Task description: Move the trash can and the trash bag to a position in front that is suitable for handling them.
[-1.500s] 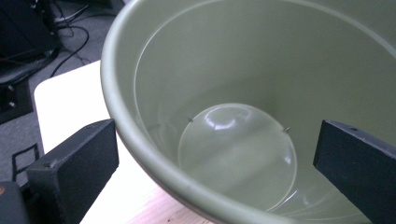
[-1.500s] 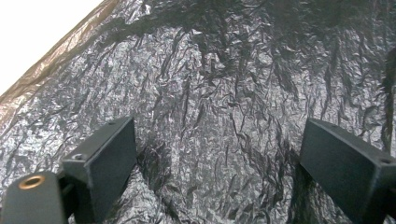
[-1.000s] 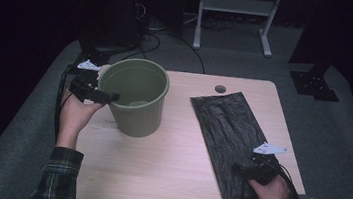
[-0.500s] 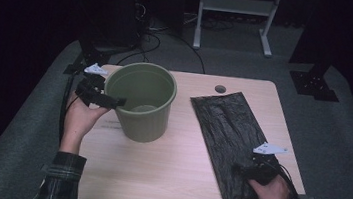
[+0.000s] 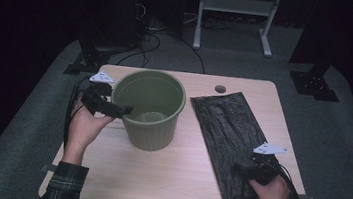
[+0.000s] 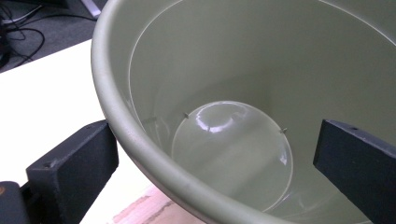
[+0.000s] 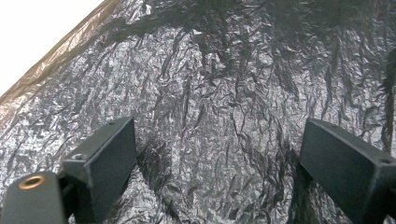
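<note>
Both grippers are open: left gripper [image 5: 124, 109] straddles the green bin's [image 5: 153, 129] near-left rim, right gripper [image 5: 240, 170] rests on the black bag [image 5: 227, 125], whose long axis runs away from it.

L gripper [image 5: 122, 109] nudged green bucket [image 5: 149, 109] slightly right across table.
</note>
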`<state>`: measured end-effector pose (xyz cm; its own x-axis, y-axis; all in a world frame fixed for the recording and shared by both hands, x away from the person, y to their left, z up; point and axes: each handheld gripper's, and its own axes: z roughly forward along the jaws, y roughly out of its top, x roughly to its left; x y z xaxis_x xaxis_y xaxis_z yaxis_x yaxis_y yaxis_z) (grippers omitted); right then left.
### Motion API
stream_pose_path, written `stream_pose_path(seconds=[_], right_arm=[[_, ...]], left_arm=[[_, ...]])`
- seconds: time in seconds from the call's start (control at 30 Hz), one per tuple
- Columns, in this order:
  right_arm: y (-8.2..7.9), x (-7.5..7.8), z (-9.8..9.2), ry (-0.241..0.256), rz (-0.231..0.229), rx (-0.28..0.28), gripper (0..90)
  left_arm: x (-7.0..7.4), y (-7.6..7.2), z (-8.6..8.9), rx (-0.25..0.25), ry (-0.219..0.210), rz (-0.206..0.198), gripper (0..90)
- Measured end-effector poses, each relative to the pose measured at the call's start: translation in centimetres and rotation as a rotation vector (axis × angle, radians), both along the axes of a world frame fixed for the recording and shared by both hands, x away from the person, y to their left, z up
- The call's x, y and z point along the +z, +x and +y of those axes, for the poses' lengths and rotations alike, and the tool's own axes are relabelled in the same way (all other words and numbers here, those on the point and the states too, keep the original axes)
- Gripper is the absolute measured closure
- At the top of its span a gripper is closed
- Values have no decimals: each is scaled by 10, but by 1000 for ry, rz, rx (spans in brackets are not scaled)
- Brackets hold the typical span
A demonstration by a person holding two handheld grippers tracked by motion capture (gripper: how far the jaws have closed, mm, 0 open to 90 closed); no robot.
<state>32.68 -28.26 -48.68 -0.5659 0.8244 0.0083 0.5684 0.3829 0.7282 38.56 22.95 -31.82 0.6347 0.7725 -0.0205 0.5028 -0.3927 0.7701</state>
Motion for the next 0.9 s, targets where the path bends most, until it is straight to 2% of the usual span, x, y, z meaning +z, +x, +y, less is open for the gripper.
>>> stream_pose_path(seconds=[0.23, 0.57, 0.9], right_arm=[[0, 0, 0, 1, 0, -2, 100], [0, 0, 0, 1, 0, -1, 100], [0, 0, 0, 1, 0, -1, 100]], left_arm=[[0, -13, -12, -36, 0, 1, 0], [-1, -35, -33, -111, -5, 3, 0], [-2, -55, -43, -159, -12, -1, 0]])
